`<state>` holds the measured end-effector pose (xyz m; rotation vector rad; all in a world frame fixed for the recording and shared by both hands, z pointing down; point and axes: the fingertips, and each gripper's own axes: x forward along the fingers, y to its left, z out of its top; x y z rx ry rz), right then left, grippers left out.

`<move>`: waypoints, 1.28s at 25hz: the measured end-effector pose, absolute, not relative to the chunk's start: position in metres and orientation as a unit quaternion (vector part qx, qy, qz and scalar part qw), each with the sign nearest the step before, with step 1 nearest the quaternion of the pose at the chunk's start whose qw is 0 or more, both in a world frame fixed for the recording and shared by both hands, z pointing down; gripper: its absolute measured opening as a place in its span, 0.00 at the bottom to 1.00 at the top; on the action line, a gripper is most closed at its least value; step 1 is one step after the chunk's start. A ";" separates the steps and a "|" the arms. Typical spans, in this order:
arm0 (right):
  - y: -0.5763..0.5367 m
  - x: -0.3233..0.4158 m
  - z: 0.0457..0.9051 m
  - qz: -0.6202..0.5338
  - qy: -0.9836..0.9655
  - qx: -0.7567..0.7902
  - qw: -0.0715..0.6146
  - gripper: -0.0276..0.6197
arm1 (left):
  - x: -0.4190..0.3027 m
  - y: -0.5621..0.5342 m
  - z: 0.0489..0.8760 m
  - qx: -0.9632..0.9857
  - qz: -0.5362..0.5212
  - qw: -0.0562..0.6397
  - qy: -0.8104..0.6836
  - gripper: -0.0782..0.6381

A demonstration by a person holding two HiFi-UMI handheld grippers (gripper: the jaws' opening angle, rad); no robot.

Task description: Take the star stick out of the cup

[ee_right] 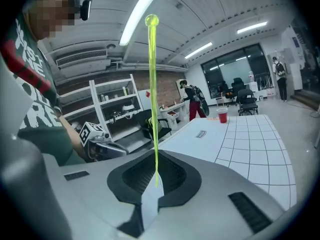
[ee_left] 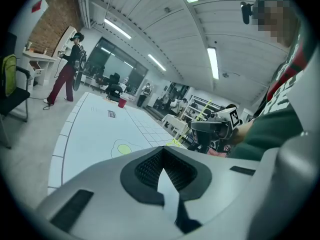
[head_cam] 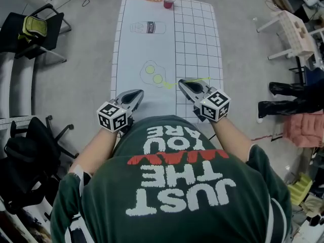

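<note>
My right gripper is shut on a thin yellow-green star stick over the near end of the white table. In the right gripper view the stick rises straight out of the closed jaws to a blob-like tip near the ceiling light. The red cup stands upright at the table's far end, well away from both grippers, and also shows small as the cup. My left gripper hangs at the table's near left corner, shut with nothing in it.
The tabletop carries a milk drawing, a fried-egg drawing and a black grid on its right half. Black chairs stand on the floor at left, a white rack at right. A person stands far off.
</note>
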<state>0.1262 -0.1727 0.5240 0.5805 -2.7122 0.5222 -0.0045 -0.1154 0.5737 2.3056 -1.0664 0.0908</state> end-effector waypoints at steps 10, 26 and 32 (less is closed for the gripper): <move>-0.159 0.138 0.550 0.213 -0.941 0.200 0.170 0.11 | 0.005 -0.104 0.595 0.864 0.053 0.312 -0.392 0.12; -0.152 0.155 0.558 0.250 -0.931 0.219 0.154 0.11 | 0.009 -0.096 0.593 0.865 0.050 0.310 -0.392 0.12; -0.155 0.161 0.561 0.268 -0.924 0.230 0.147 0.11 | 0.009 -0.095 0.591 0.865 0.049 0.309 -0.393 0.12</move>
